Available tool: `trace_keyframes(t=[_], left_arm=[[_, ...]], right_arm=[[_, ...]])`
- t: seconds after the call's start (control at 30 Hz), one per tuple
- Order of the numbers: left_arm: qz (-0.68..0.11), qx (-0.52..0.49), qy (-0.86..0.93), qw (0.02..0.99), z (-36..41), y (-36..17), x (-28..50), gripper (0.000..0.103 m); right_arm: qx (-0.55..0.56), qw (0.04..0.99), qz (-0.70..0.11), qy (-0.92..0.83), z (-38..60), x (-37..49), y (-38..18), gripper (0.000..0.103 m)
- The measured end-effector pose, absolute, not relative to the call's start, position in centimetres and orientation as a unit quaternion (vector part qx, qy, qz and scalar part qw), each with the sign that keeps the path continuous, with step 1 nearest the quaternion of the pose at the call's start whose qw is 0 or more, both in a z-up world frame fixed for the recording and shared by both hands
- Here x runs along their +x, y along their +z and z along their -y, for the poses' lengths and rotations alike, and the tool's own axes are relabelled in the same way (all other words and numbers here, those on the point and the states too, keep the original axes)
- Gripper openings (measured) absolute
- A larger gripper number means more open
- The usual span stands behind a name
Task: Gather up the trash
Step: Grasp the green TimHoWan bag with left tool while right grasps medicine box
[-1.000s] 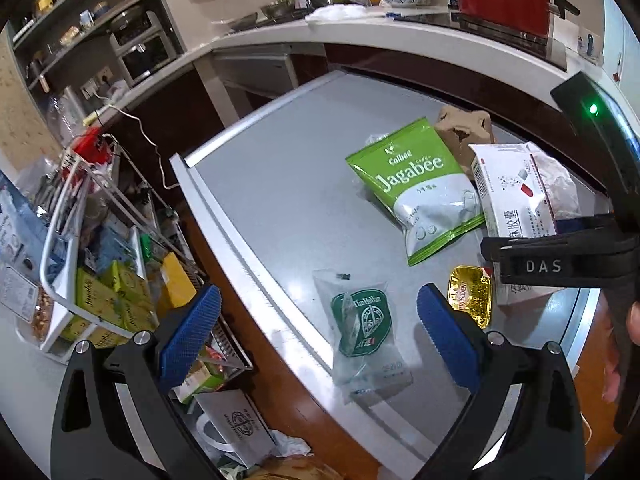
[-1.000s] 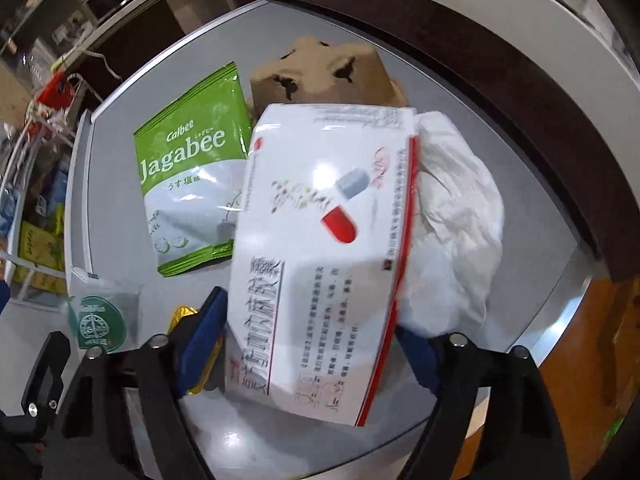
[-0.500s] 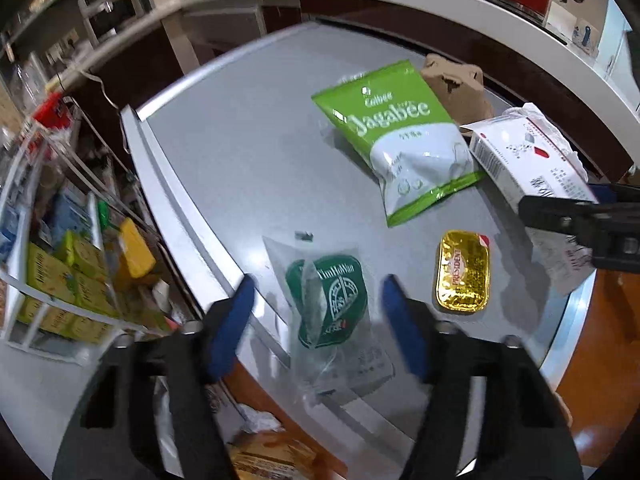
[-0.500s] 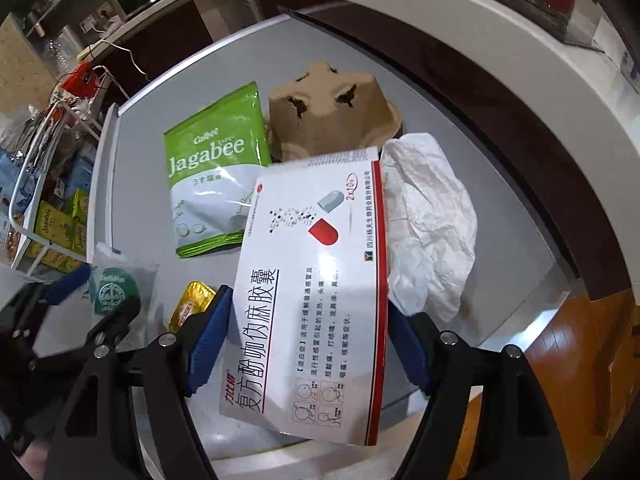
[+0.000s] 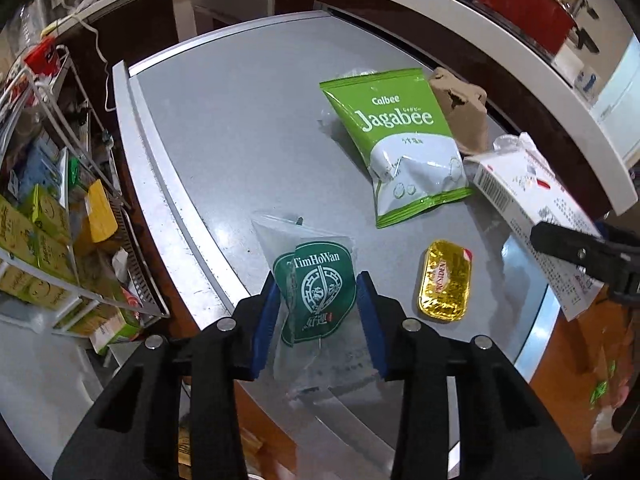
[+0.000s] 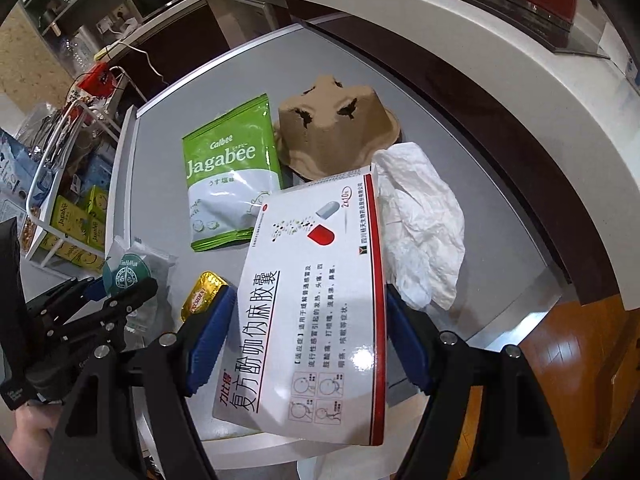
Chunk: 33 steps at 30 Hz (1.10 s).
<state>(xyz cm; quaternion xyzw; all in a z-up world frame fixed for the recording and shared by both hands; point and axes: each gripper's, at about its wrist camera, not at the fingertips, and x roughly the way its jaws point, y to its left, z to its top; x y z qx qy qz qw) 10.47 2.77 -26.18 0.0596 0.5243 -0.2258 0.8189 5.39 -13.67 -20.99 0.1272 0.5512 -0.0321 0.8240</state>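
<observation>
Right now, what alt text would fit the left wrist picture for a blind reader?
The left tool pinches a clear plastic bag with a green TimHoWan logo on a grey countertop. Beyond lie a gold foil butter packet and a green Jagabee snack bag.

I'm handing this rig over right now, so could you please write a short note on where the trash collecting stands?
Left gripper: jaws have just been closing and now pinch the clear TimHoWan packet at the table's near edge.
Right gripper: shut on the white medicine box, held above the table.
Still lying there: Jagabee bag, gold butter portion, egg carton piece, crumpled tissue.
Done: two items gripped. Left: bin both, then collect the rest.
</observation>
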Motion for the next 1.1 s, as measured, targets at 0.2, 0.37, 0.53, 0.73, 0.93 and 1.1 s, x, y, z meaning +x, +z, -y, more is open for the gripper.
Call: trace_keyframes(t=[0.2, 0.37, 0.53, 0.73, 0.93, 1.1], left_arm=[[-0.507, 0.047, -0.220, 0.832, -3.2, -24.3, 9.9, 0.040], [-0.491, 0.037, -0.216, 0.843, -3.4, -22.6, 9.4, 0.040], [-0.494, 0.027, -0.204, 0.844, -3.6, -22.7, 9.0, 0.040], [-0.498, 0.022, -0.198, 0.844, -3.5, -23.0, 8.1, 0.040], [-0.495, 0.023, -0.197, 0.846, -3.6, -22.9, 8.0, 0.040], [-0.493, 0.026, -0.196, 0.847, -3.6, -22.8, 8.1, 0.040]], right_arm=[[0.133, 0.833, -0.537, -0.002, 13.9, 4.7, -19.4, 0.071], [0.190, 0.829, -0.525, 0.028, 15.5, 4.4, -18.1, 0.053], [0.131, 0.826, -0.549, 0.015, 14.8, 4.5, -19.2, 0.062], [0.040, 0.819, -0.572, 0.005, 11.2, 3.1, -20.1, 0.068], [0.055, 0.789, -0.612, -0.027, 10.7, 3.9, -23.9, 0.079], [0.062, 0.779, -0.623, -0.036, 10.7, 4.4, -25.2, 0.080]])
